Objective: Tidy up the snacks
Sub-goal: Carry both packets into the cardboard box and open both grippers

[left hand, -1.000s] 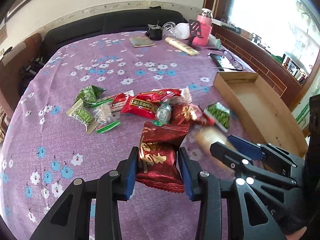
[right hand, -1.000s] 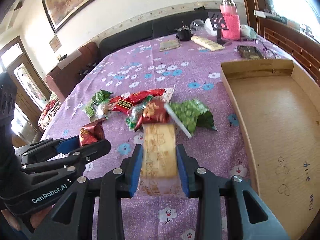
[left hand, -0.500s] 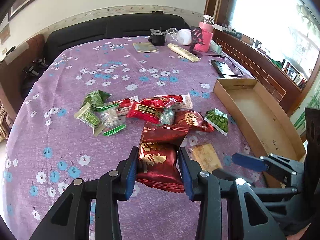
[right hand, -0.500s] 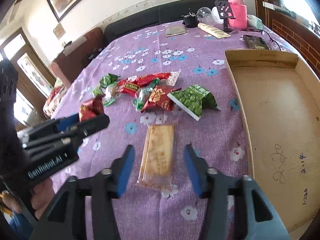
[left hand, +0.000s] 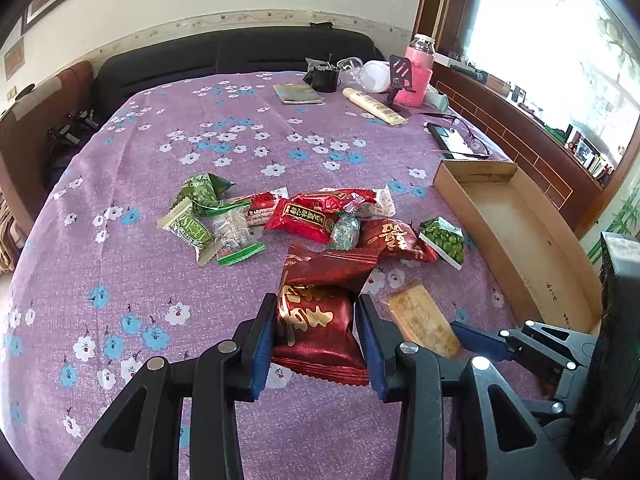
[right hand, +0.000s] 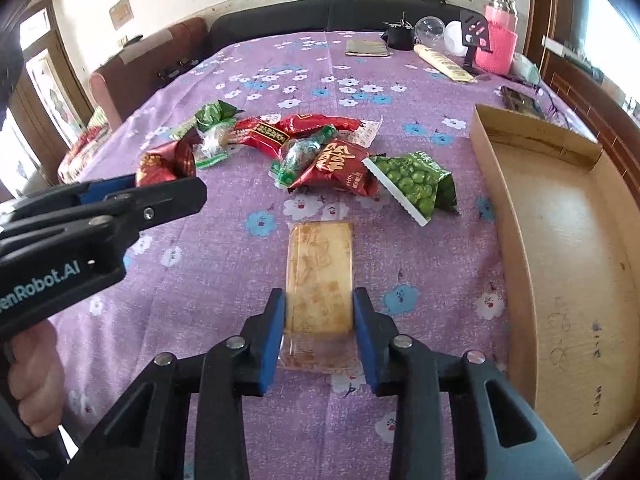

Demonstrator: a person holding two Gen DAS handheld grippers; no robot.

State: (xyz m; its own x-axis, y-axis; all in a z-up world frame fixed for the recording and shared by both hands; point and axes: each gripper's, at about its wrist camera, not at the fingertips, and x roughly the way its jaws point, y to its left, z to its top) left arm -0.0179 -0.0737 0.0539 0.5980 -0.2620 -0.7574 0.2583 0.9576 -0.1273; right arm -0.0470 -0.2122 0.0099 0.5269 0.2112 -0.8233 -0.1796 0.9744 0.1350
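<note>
My left gripper (left hand: pixel 315 332) is shut on a dark red snack packet (left hand: pixel 318 312) and holds it above the purple flowered tablecloth. My right gripper (right hand: pixel 319 320) is shut on a tan biscuit packet (right hand: pixel 320 276), which also shows in the left wrist view (left hand: pixel 422 320). A heap of red and green snack packets (left hand: pixel 320 216) lies mid-table, also in the right wrist view (right hand: pixel 320 148). An empty cardboard tray (right hand: pixel 560 240) sits to the right of the heap, also in the left wrist view (left hand: pixel 516 216).
At the far edge stand a pink bottle (left hand: pixel 418 70), a cream tube (left hand: pixel 374 106), a small book (left hand: pixel 298 94) and a black cup (left hand: pixel 324 78). A phone (left hand: pixel 450 140) lies behind the tray. A dark sofa (left hand: pixel 224 56) runs along the far side.
My right gripper opened half a second ago and let the biscuit packet lie on the cloth; now it has closed on that packet again. My left gripper kept hold of the red packet.
</note>
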